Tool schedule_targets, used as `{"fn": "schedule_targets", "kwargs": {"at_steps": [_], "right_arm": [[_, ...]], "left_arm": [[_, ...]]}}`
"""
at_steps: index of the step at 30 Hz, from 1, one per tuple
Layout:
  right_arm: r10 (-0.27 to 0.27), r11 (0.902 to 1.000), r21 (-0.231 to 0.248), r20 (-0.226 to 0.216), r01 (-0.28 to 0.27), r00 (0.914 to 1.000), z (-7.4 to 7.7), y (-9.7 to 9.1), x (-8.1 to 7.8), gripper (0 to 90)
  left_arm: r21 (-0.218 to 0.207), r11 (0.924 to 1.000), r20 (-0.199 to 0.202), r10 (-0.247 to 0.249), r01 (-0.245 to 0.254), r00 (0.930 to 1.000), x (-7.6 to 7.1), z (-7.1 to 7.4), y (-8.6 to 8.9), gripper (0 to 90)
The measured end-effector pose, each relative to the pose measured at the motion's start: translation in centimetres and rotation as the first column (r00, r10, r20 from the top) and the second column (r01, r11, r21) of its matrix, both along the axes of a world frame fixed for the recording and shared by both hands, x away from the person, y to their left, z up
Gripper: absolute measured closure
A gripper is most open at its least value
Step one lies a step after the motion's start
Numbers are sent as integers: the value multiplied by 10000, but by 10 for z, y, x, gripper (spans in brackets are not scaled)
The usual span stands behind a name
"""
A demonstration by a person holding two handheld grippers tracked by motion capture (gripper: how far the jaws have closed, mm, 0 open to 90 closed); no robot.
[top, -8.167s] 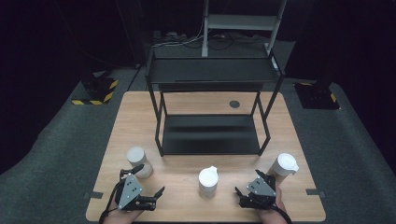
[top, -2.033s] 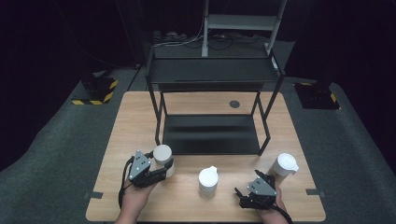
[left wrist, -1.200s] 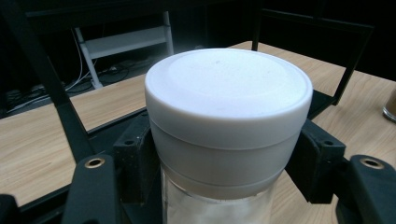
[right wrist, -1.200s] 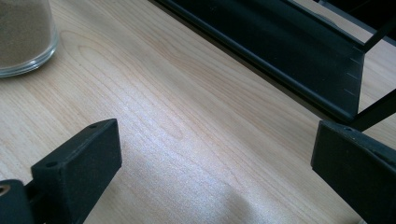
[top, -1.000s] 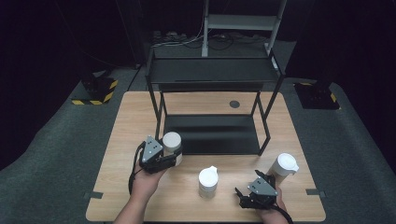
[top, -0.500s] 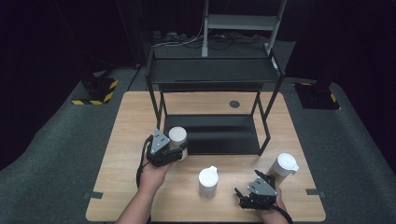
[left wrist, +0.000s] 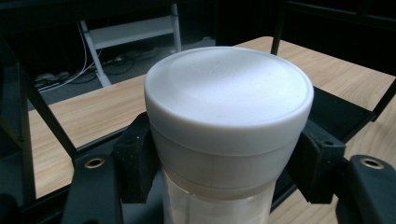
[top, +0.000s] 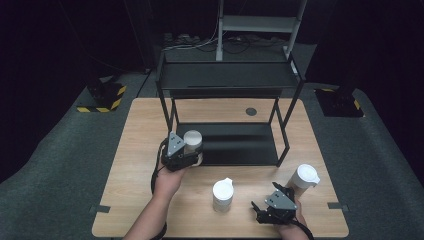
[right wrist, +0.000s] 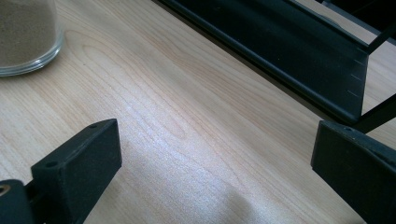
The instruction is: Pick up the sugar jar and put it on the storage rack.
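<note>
My left gripper (top: 190, 155) is shut on a clear jar with a white lid (top: 192, 137). It holds the jar upright at the front left corner of the black rack's lower shelf (top: 235, 142). In the left gripper view the black fingers (left wrist: 135, 163) press just under the white lid (left wrist: 229, 102) from both sides. My right gripper (top: 266, 197) rests near the table's front right edge, its jaws open over bare wood (right wrist: 219, 172). A second white-lidded jar (top: 223, 194) stands left of it, and a third (top: 305, 177) just behind it.
The two-level black rack (top: 230, 77) stands across the back half of the wooden table (top: 135, 150). Its front right leg (top: 284, 145) comes down near the third jar. The right gripper view shows a glass jar of brownish powder (right wrist: 25, 37) and the shelf's edge (right wrist: 280, 60).
My left gripper has carried the jar rightwards and away from me, from the table's left side to the front left corner of the lower shelf. The right gripper has stayed put.
</note>
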State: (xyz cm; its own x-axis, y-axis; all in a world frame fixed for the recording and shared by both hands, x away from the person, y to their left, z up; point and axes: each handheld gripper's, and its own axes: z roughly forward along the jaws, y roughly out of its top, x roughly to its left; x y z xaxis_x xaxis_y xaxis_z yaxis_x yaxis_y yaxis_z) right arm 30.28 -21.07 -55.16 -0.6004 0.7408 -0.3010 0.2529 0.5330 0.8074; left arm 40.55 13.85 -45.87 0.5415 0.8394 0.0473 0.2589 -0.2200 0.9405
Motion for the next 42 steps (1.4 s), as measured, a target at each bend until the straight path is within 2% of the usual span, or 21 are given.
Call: {"fn": "schedule_targets", "kwargs": {"at_steps": [4,19,32,42], "right_arm": [[20,10000,-20,10,-20,10000,0,0,0,12],[33,10000,8,2,-33,10000,0,0,0,12],[70,10000,43,6,-70,10000,0,-1,0,12],[73,10000,46,-7,-73,10000,0,-1,0,12]], "left_arm": [[154,9999,-12,18,-18,10000,5,-1,-3,343],[240,9995,-114,208,-206,9997,27,1,-12,343],[356,9987,-365,390,-377,9986,42,-8,-19,343],[444,9978,-483,509,-488,9975,49,-14,-19,343]]}}
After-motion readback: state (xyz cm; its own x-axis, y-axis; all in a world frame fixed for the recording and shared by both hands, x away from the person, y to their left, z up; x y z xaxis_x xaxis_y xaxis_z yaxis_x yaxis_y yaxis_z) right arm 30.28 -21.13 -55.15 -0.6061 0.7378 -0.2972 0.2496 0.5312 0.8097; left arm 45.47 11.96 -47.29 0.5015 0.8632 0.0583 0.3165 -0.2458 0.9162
